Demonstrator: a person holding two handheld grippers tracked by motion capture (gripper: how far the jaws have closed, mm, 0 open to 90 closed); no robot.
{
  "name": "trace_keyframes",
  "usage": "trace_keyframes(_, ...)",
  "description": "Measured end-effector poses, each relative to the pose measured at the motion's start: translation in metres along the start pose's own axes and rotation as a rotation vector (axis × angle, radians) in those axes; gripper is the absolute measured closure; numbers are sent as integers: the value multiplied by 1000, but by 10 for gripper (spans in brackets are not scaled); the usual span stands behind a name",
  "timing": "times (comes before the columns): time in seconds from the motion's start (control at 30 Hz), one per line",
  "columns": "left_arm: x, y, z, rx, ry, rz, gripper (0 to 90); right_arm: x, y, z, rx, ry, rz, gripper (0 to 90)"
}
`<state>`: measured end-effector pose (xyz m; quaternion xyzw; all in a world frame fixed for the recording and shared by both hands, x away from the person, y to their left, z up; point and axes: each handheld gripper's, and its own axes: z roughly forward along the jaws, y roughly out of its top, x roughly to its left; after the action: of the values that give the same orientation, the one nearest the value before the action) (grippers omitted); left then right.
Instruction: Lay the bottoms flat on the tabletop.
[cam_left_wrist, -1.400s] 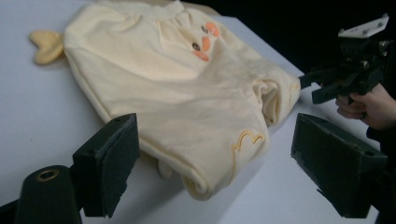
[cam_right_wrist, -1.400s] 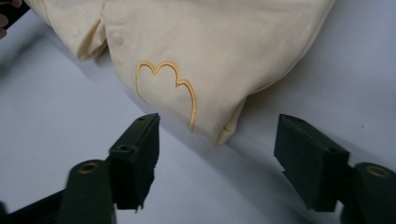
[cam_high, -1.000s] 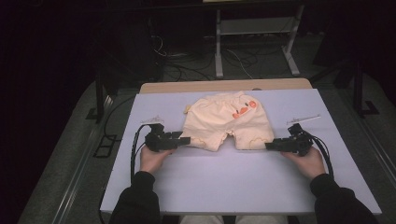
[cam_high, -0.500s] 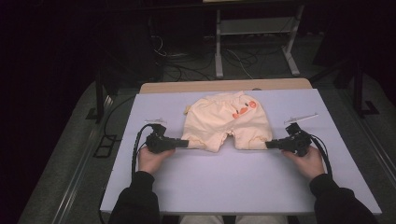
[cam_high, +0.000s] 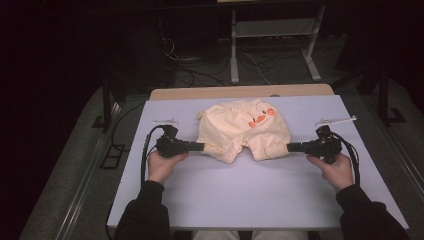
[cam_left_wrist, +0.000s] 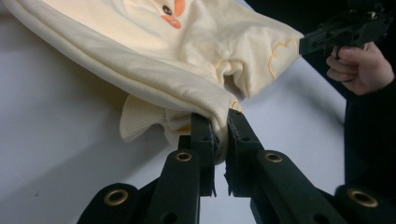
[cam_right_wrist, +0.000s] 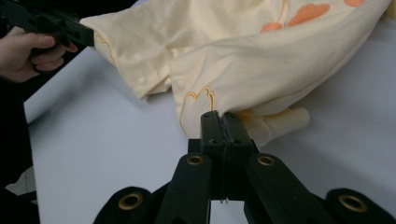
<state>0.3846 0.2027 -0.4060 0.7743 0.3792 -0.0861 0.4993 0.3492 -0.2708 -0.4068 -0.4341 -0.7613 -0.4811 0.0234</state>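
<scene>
Near the table's (cam_high: 250, 200) middle, yellow baby shorts (cam_high: 242, 127) are being clamped at both leg hems. They are being pinched by the left gripper (cam_high: 201, 146) and right gripper (cam_high: 290, 147), jaws closed on the cloth, seemingly for spreading.

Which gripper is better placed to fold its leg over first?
Probably the right gripper: its jaws are fully shut on the shorts hem. The left gripper pinches cloth too, but with a gap showing.

No readable text, labels, brands or nos. anywhere. The cream shorts (cam_high: 241, 129) carry just an orange motif w/ a small dark dot, plus orange outline stitching at the leg hems: pictures, not letters. Two white strips on the desk (cam_high: 250, 190) are too small to read.
</scene>
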Motion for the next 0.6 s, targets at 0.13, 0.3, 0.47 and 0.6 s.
trace_keyframes(0.13,-2,0,0,2,2,-14,821,3,0,3,23,-11,-10,890)
trace_keyframes(0.3,-9,4,-2,-5,0,-10,821,6,2,2,33,-4,-25,892)
trace_keyframes(0.47,-14,10,-4,-4,-5,7,822,18,8,-4,31,32,-53,893)
trace_keyframes(0.6,-12,21,-1,-2,6,1,823,23,18,1,21,31,-81,893)
